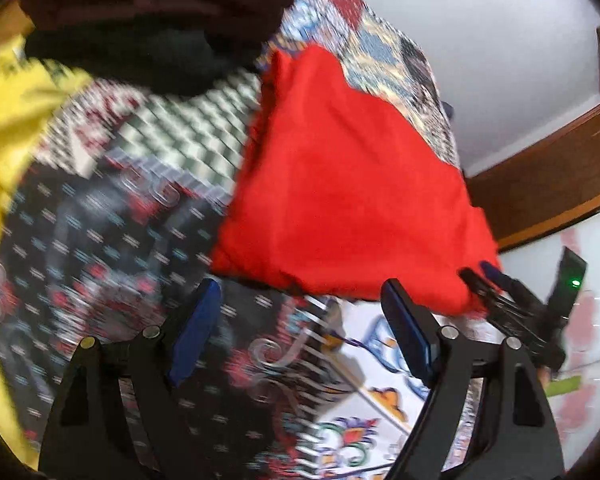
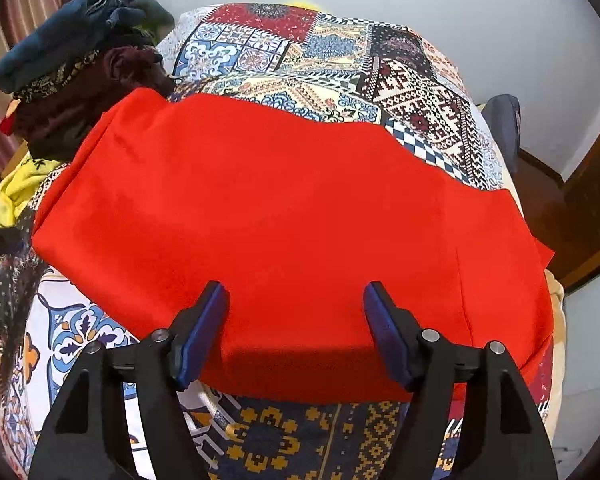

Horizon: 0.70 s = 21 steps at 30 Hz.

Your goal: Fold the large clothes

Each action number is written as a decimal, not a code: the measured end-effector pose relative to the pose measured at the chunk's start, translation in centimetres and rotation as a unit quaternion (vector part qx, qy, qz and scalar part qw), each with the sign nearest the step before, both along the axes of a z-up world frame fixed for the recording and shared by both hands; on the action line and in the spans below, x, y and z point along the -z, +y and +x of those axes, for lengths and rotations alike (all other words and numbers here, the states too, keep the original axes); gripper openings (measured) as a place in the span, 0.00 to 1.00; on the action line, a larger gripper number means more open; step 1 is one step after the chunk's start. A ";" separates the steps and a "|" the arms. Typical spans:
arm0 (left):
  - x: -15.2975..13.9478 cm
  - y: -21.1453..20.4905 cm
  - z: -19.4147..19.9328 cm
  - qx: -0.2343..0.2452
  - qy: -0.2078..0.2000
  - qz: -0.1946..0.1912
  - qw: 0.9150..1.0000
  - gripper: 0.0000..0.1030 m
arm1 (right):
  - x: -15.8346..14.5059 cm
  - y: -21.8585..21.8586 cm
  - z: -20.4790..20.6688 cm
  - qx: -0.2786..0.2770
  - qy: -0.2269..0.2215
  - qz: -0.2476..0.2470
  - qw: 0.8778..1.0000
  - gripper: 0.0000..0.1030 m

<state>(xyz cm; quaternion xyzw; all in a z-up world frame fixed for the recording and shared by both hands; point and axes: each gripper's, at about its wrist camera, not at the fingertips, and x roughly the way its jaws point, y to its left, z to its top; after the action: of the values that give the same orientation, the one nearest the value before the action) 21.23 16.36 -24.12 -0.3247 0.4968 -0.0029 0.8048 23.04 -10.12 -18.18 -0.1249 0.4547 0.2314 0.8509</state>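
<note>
Both wrist views look steeply down, close, sharing the red cloth (image 1: 340, 184).

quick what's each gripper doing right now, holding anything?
Left gripper: open, holding nothing.
Right gripper: open over the red garment, not gripping it.

The left gripper (image 1: 300, 312), black-armed with blue pads, fills the lower part of its own view, jaws spread wide with nothing between them. The right gripper (image 2: 296, 320), built alike, sits low in its frame, jaws apart, pads gripping nothing.
</note>
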 end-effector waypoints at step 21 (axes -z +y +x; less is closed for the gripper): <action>3.6 -0.3 6.7 -0.117 -0.065 -0.119 0.984 0.63 | 0.4 -0.4 1.5 0.036 0.039 0.028 0.998 0.73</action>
<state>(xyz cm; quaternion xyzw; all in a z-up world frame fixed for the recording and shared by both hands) 27.93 16.11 -27.73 -0.4733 0.3977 0.0113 0.7859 24.51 -10.53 -18.55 -0.0754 0.4850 0.2174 0.8437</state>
